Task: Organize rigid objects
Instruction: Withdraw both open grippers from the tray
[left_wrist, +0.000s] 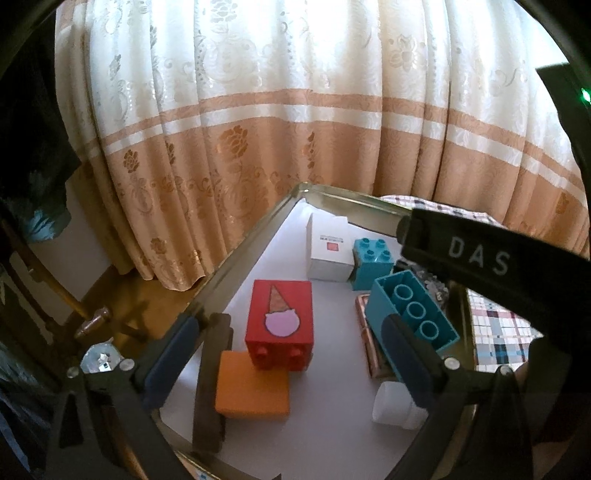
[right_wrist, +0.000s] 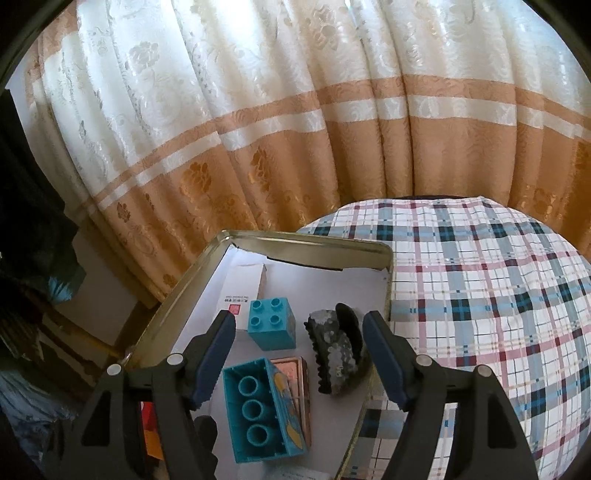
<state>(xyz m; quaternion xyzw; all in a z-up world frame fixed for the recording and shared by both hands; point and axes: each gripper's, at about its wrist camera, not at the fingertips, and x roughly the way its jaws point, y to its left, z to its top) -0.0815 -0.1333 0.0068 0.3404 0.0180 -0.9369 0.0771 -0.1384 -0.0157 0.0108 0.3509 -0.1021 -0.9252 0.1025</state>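
My left gripper (left_wrist: 288, 354) hangs with jaws spread wide, empty, over the red brick (left_wrist: 280, 325) and orange block (left_wrist: 253, 386) by the tin tray's (left_wrist: 243, 243) left wall. My right gripper (right_wrist: 299, 354) (jaws partly apart, gripping nothing) hovers above the long teal brick (right_wrist: 264, 410) lying studs-down mid-tray.

Teal brick (right_wrist: 264, 410) lies in tin (right_wrist: 380, 254) — hollows up.

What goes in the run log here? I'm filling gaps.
left claw: open, empty | right claw: open, empty | tin: red brick, orange block, teal bricks, hair clip

Bare tray floor (right_wrist: 325, 284) beyond teal cube (right_wrist: 272, 324)
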